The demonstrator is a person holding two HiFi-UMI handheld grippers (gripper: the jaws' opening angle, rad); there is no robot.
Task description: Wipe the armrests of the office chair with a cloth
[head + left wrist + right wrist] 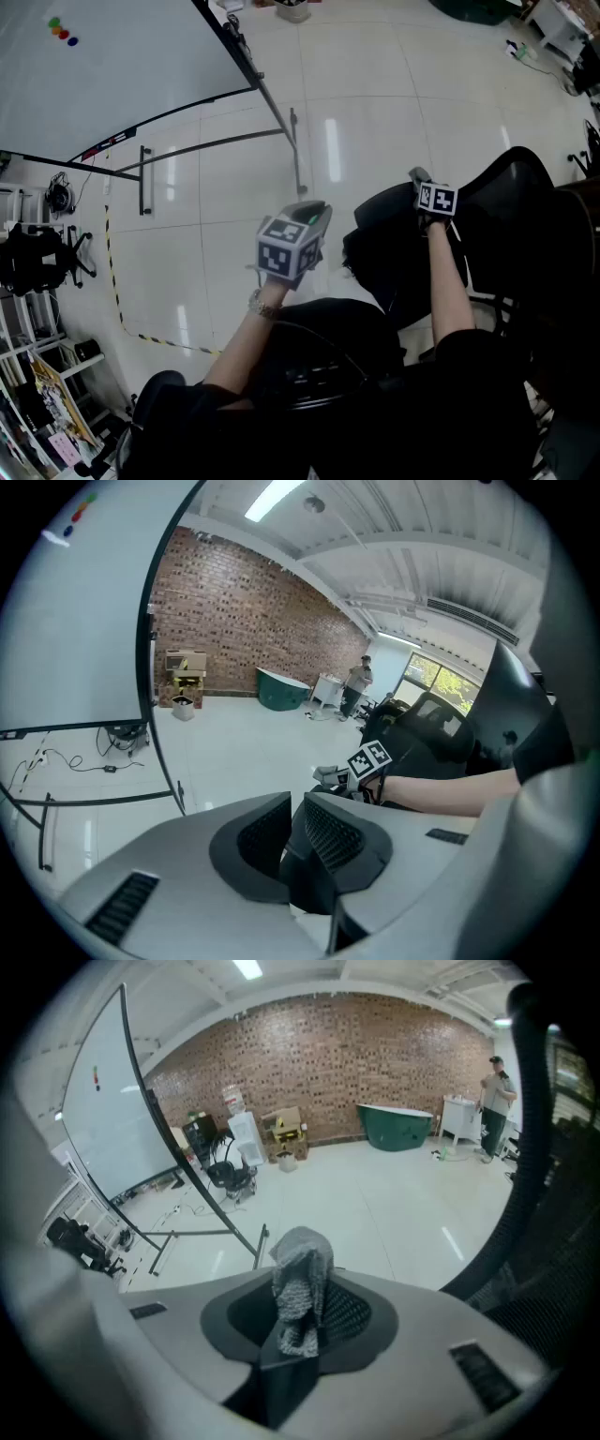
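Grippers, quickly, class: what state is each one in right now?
Left gripper: jaws almost together, nothing held between them.
Right gripper: shut on a grey cloth.

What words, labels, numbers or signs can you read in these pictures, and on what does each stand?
None can be read.
Marker cubes on the left gripper and the right gripper: square patterns only, no letters.
Papers at the lower left: print too small.
Cardboard boxes by the brick wall: too blurred.
Whiteboard: coloured dots, no writing.
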